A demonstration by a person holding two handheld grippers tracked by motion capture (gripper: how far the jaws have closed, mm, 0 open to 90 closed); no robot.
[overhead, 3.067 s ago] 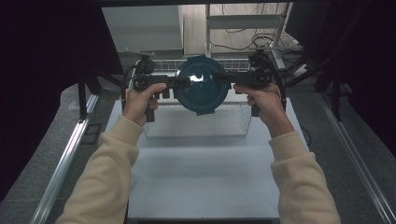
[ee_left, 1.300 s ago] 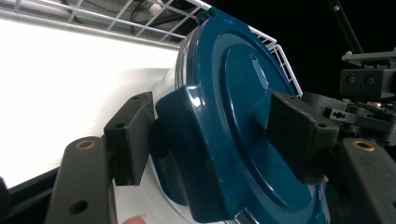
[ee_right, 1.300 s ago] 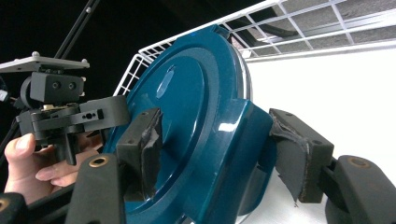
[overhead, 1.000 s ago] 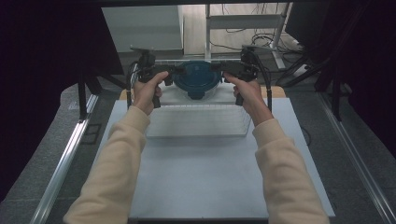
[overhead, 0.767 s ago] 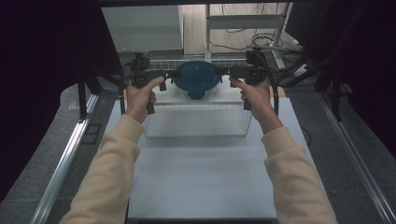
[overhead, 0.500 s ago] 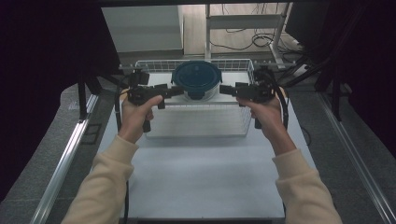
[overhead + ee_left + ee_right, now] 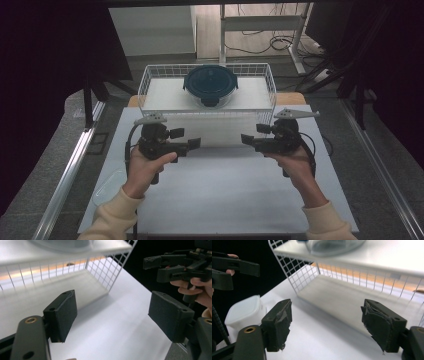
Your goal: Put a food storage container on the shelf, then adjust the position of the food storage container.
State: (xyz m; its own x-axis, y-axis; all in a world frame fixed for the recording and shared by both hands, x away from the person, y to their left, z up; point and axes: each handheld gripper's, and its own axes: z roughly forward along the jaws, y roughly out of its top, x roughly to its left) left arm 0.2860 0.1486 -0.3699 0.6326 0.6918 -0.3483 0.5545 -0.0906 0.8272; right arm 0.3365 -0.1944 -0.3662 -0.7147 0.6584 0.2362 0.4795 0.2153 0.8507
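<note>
Gripping status, left gripper (image 7: 194,143): jaws spread wide in its own view, nothing between the pads (image 7: 62,312).
Gripping status, right gripper (image 7: 247,140): jaws likewise wide apart and empty; the pad facing (image 7: 375,323) is torn and frayed.
Object location: the round container (image 7: 210,85), clear-bodied with a dark blue lid, stands beyond both sets of fingertips, well apart from them, on the top deck of the white wire basket (image 7: 270,92).
Nearest surroundings: bare white table (image 7: 225,195) lies directly under and ahead of the jaws; the open space under the basket deck is just beyond them.
Side item: a translucent lidded tub (image 7: 245,311) sits outboard of the left gripper at the table edge, untouched.
Progress, judged: the container appears placed and let go, sitting level and central on the deck; the placing looks complete. What remains, if anything, cannot be read from these views.
Hand pose: both hands (image 7: 145,167) are held low over the near half of the table, grippers level, fingertips turned inward toward each other with a clear gap between them; forearms in cream sleeves (image 7: 112,217) enter from the near edge.
</note>
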